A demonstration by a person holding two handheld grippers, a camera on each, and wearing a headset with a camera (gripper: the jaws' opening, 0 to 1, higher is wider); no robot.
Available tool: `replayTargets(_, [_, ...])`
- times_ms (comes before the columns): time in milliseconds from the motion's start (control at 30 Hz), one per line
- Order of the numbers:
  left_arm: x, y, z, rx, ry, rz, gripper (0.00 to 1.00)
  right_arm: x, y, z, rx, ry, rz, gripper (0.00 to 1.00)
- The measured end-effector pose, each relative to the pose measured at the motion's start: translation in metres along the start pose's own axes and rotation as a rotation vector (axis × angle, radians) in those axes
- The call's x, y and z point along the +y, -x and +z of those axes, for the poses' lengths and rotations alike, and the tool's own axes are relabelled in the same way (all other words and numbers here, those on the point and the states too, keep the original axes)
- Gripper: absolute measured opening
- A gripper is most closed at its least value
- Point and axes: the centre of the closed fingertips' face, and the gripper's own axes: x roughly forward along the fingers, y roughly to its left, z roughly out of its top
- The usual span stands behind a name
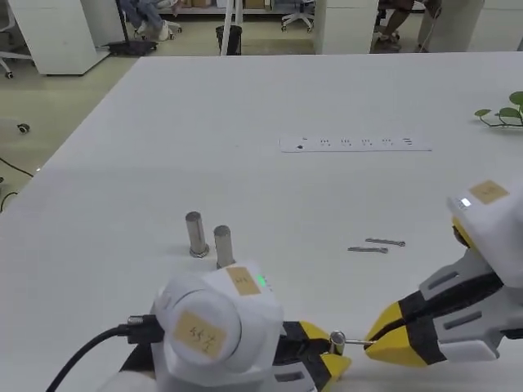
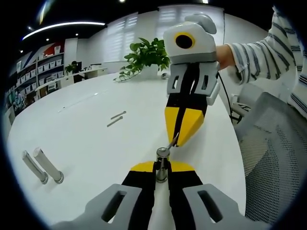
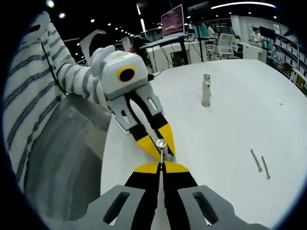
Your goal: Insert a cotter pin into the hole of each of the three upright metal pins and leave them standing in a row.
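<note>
My left gripper (image 1: 330,351) is shut on a short metal pin (image 1: 337,340), held near the table's front edge. My right gripper (image 1: 370,343) faces it from the right, shut on a thin cotter pin (image 1: 354,340) whose tip touches the pin's head. In the left gripper view the metal pin (image 2: 162,165) sits between my jaws, and the cotter pin (image 2: 172,142) slants down onto it. The right gripper view has the cotter pin (image 3: 162,157) meeting the pin head (image 3: 161,143). Two more metal pins (image 1: 195,234) (image 1: 224,246) stand upright close together. Two loose cotter pins (image 1: 385,242) (image 1: 368,250) lie flat.
A white power strip (image 1: 355,144) lies mid-table further back. Plant leaves (image 1: 507,113) reach in at the right edge. The white table (image 1: 245,122) is wide and bare between these. A mesh chair (image 2: 276,143) stands just off the table's near edge.
</note>
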Motion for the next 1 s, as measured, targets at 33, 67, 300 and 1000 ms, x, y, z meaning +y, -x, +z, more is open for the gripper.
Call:
replayTargets(33, [0.000, 0.000, 0.000, 0.001, -0.004, -0.001, 0.07, 0.000, -0.001, 0.000, 0.002, 0.002, 0.000, 0.04])
replayTargets(67, [0.000, 0.000, 0.000, 0.001, -0.005, -0.001, 0.07, 0.000, -0.001, 0.000, 0.005, 0.006, 0.000, 0.04])
replayTargets(300, [-0.002, -0.001, 0.000, 0.000, -0.009, -0.005, 0.07, 0.001, -0.006, 0.002, 0.009, 0.012, -0.001, 0.04])
replayTargets(1000, [-0.003, -0.001, -0.001, -0.008, -0.021, 0.008, 0.08, -0.002, 0.005, -0.002, 0.004, 0.030, -0.036, 0.10])
